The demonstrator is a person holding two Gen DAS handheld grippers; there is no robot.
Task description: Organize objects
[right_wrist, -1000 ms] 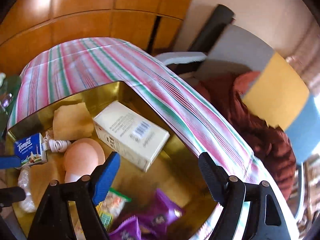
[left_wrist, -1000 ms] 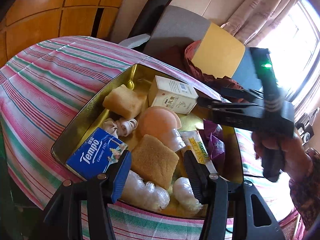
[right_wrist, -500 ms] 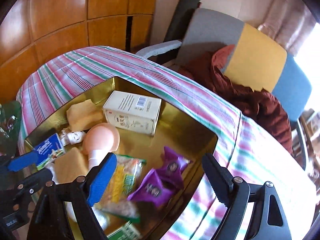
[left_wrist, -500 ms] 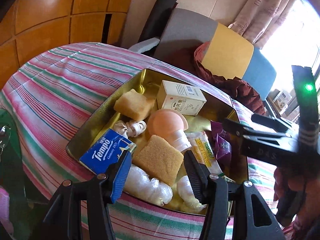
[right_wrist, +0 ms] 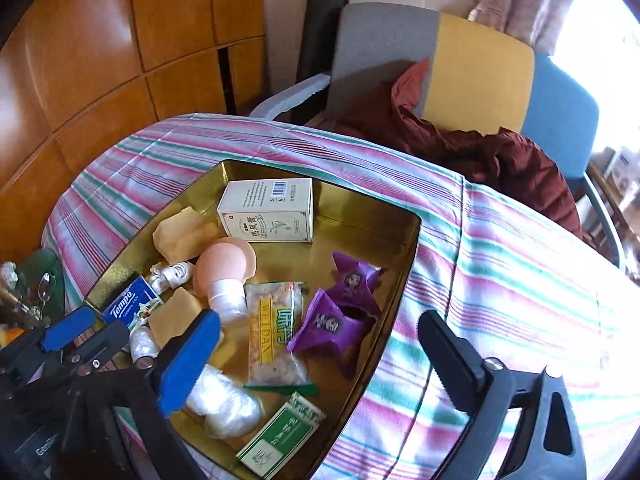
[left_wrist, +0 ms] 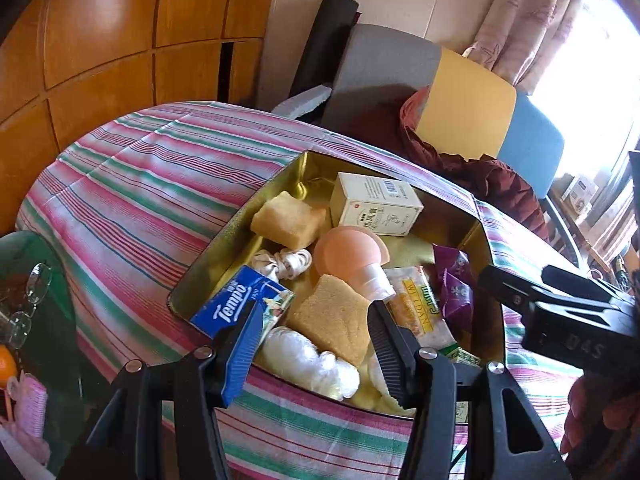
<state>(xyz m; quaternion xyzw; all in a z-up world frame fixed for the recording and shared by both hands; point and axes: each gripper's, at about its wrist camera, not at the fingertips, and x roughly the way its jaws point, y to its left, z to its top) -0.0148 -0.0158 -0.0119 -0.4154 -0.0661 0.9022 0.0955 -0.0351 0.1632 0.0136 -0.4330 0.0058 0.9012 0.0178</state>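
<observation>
Both of my claws hang empty over the gold tray (right_wrist: pixel 404 256) on the striped surface (right_wrist: pixel 500 280): the right claw (right_wrist: pixel 316 354) has just been opening and stands spread wide with nothing between its fingers, and the left claw (left_wrist: pixel 310 340) sits half spread above the brown sponge (left_wrist: pixel 334 322) and the Tempo tissue pack (left_wrist: pixel 240 306). Inside the tray, the two purple candy packets (right_wrist: pixel 340 312) look light, crinkly and slippery, so I judge a pinch across a sealed end safest, while the stiff cream carton (right_wrist: pixel 268 210) should take a firm squeeze across its narrow sides.
</observation>
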